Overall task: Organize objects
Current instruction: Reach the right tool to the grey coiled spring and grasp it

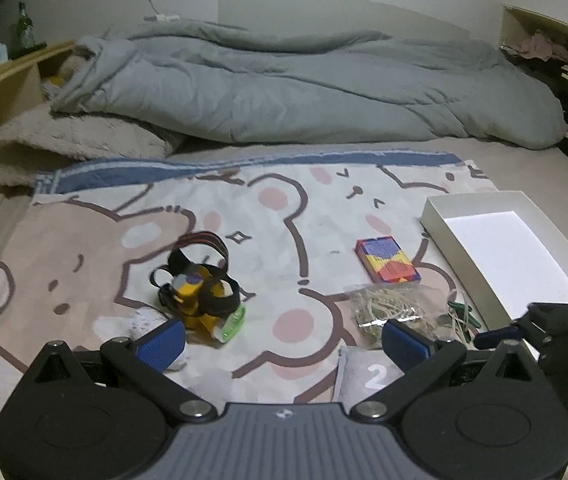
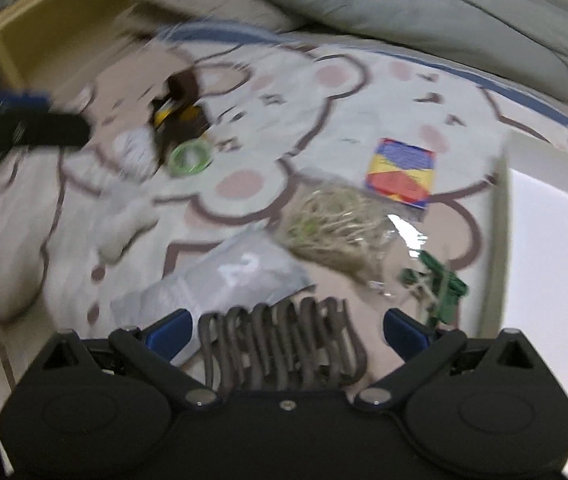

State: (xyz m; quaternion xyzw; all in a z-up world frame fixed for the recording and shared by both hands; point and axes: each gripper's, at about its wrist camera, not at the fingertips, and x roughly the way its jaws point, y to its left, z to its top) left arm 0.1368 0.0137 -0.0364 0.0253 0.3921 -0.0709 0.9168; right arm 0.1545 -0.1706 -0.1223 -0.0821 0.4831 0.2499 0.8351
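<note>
Dark metal coiled rack (image 2: pixel 280 344) sits between the right gripper's (image 2: pixel 284 336) spread fingers, ungrasped; next, close, then carry rightward to the white shallow box (image 2: pixel 548 248). Left gripper (image 1: pixel 284 344) hovers open, empty.

**Light and picture quality**

Dim, flat indoor light; soft shadows. Left wrist view: fairly sharp, fisheye bending and dark corners at 1 and 11 o'clock. Right wrist view: motion blur throughout; glare on plastic bag (image 2: pixel 368 236); white box (image 2: pixel 556 240) overexposed at 3 o'clock.

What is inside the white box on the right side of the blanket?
The white box shows only its bare white floor; nothing lies in the visible part. Its near end is covered by the right gripper.
</note>
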